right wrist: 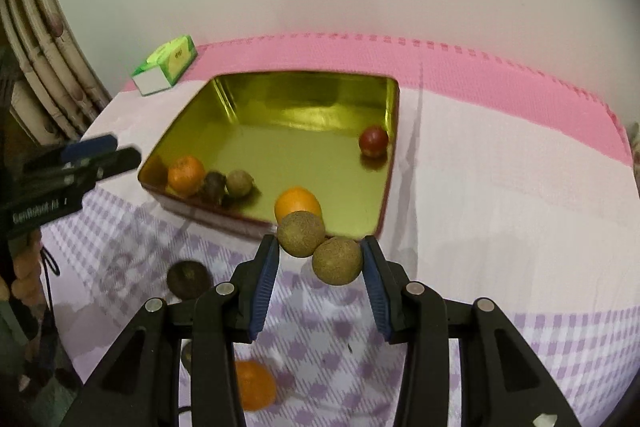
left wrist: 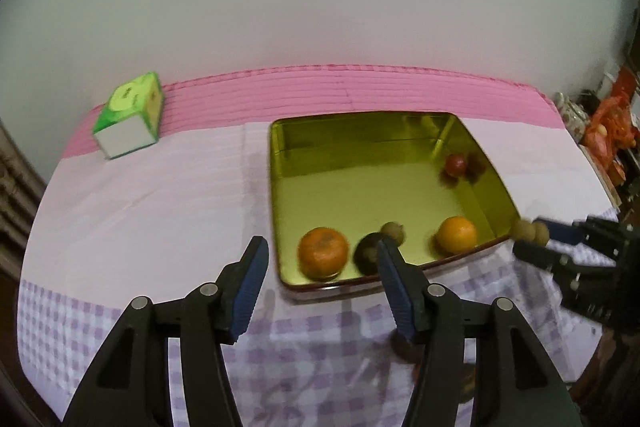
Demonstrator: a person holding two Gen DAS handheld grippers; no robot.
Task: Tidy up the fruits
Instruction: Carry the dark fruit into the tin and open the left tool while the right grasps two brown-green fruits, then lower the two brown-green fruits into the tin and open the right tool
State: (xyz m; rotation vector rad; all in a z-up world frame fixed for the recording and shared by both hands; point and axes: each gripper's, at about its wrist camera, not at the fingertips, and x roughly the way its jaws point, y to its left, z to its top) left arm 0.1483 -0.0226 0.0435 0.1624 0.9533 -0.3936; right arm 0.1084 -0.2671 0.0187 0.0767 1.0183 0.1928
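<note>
Left wrist view: the left gripper (left wrist: 320, 259) stands spread and empty above the near edge of the gold tin (left wrist: 276, 187), nothing between its blue pads. No earlier picture to compare, so only the state noted. Inside the tin along the near wall: a large orange (left wrist: 323, 254), a dark fruit (left wrist: 366, 253) partly behind the right finger, a small brown fruit (left wrist: 393, 231), and a second orange (left wrist: 456, 234). A red fruit (left wrist: 456, 163) sits in the far right corner. A green tissue box (left wrist: 130, 115) stands well apart on the pink cloth (left wrist: 320, 91). The right gripper shows at the right edge, carrying brown balls.

Right wrist view: the right gripper (right wrist: 320, 259) is pinching two brown round fruits (right wrist: 318, 253), touching each other, held in the air just short of the tin's near wall. Loose on the checked tablecloth (right wrist: 520, 347): a dark fruit (right wrist: 188, 279) and an orange (right wrist: 254, 383) near the bottom.

Handling, as I judge it: the brown pair look light, hard-shelled, rough and dry. Squeezed side by side, one could pop out. Better taken singly across the widest part.
</note>
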